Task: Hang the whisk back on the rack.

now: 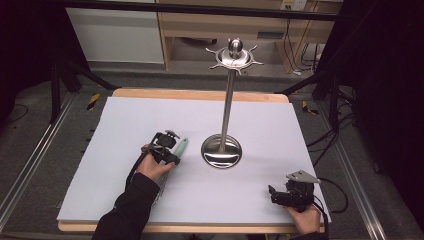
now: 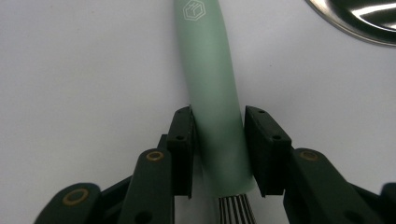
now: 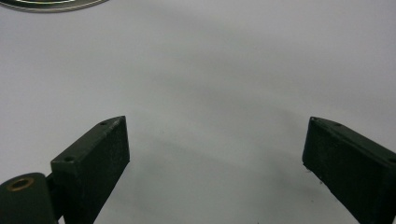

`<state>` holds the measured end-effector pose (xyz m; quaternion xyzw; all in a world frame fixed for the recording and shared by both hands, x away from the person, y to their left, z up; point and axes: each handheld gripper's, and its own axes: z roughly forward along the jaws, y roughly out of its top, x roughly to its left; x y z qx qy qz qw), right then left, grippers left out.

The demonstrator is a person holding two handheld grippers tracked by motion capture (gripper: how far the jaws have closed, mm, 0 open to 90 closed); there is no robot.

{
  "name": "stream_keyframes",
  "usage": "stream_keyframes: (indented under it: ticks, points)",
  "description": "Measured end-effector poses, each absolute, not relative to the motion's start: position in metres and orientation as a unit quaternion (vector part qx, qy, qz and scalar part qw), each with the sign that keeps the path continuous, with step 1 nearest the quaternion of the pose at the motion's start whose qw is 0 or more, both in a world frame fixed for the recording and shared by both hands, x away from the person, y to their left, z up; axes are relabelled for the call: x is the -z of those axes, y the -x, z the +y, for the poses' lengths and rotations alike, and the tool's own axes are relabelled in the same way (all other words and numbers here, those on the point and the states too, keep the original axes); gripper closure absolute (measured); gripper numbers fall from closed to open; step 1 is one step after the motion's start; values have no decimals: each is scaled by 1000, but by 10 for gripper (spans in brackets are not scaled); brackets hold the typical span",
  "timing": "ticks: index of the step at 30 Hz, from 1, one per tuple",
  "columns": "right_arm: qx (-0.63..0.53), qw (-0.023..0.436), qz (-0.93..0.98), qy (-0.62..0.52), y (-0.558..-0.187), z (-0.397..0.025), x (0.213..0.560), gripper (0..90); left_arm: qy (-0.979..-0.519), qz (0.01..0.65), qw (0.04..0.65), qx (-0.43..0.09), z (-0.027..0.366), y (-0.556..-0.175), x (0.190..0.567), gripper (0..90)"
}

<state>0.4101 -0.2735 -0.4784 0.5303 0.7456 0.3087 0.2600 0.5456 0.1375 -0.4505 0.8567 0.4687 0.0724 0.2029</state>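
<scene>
So the whisk (image 2: 212, 93) is lying flat on the white mat (image 1: 125, 120), just left of the stand's (image 1: 227, 100) round base, mint green handle pointing up and away from the person. The wire end starts right below the jaws, and you can just make out the wires under the person's left hand in the high view.

Left gripper (image 2: 218, 154) has its jaws on both sides of the handle, down at the end nearest the wires. They look pressed against it, so I'd call that a grip, though there's maybe a sliver of gap on one side, hard to be sure. Nothing lifted yet as far as I can see.

Right gripper (image 1: 278, 196) is well off to the right of the stand and nearer the person, jaws spread wide over bare mat, holding nothing.

What could go wrong, my guess: the handle is smooth, round and tapered, so it could twist or slide in the jaws once it comes up, with the wire end dragging it down. And the stand is tall and thin with hooks up top (image 1: 234, 54), so a swinging whisk could knock the pole.
</scene>
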Motion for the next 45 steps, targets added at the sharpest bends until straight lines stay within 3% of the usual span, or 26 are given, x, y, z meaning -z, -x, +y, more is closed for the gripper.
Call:
stream_keyframes:
  ticks: [19,45]
  points:
    - [-307,257,746,-532,-410,-274,479,77,-843,493,205,-61,141,-548,449,673]
    - [-306,258,744,-535,-410,-276,479,78,-808,458,355,-106,184,-496,399,691]
